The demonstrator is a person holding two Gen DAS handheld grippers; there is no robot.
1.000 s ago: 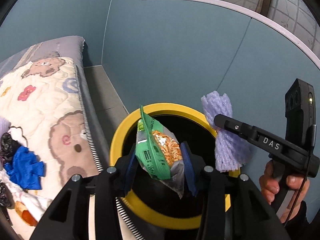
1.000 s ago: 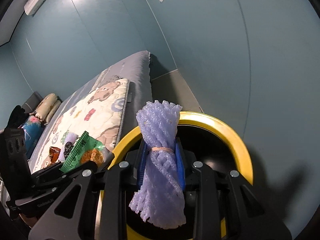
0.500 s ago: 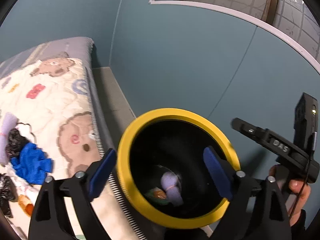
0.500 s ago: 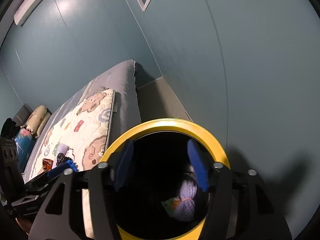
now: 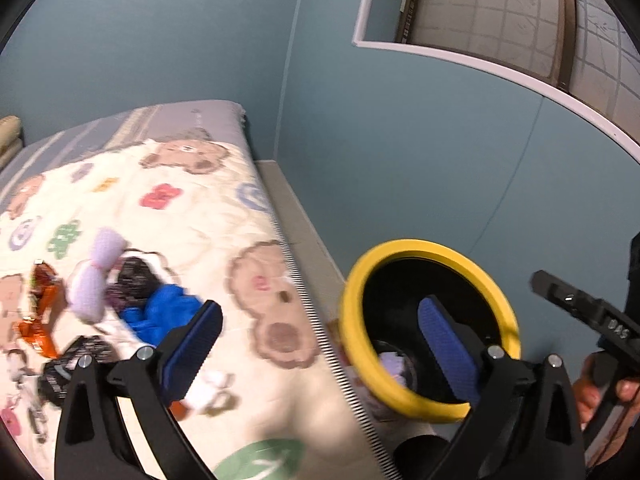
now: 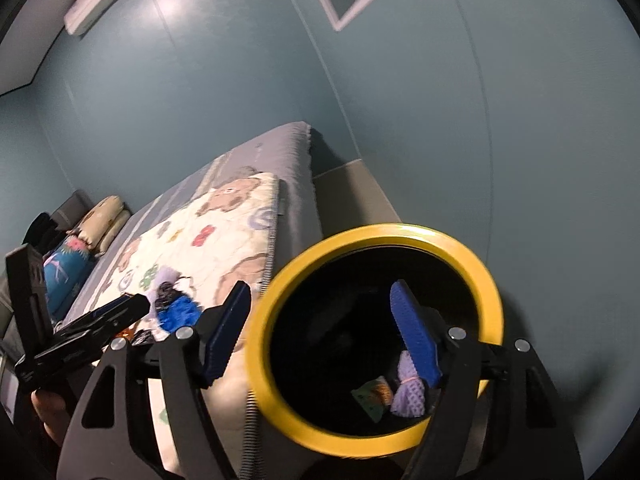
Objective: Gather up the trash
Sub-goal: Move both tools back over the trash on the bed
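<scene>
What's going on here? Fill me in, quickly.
A person holding a gripper in each hand is clearing trash off the bed into the yellow-rimmed bin beside it. A purple foam net and a green snack packet already lie at the bottom of the bin. The left gripper and the right gripper are both empty, their jaws opening. More trash waits on the quilt: another purple foam net, a blue crumpled piece and an orange wrapper.

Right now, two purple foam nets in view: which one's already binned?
The purple foam net at the bottom of the yellow-rimmed bin, beside the green snack packet. The other purple foam net lies on the quilt among uncollected trash.
</scene>
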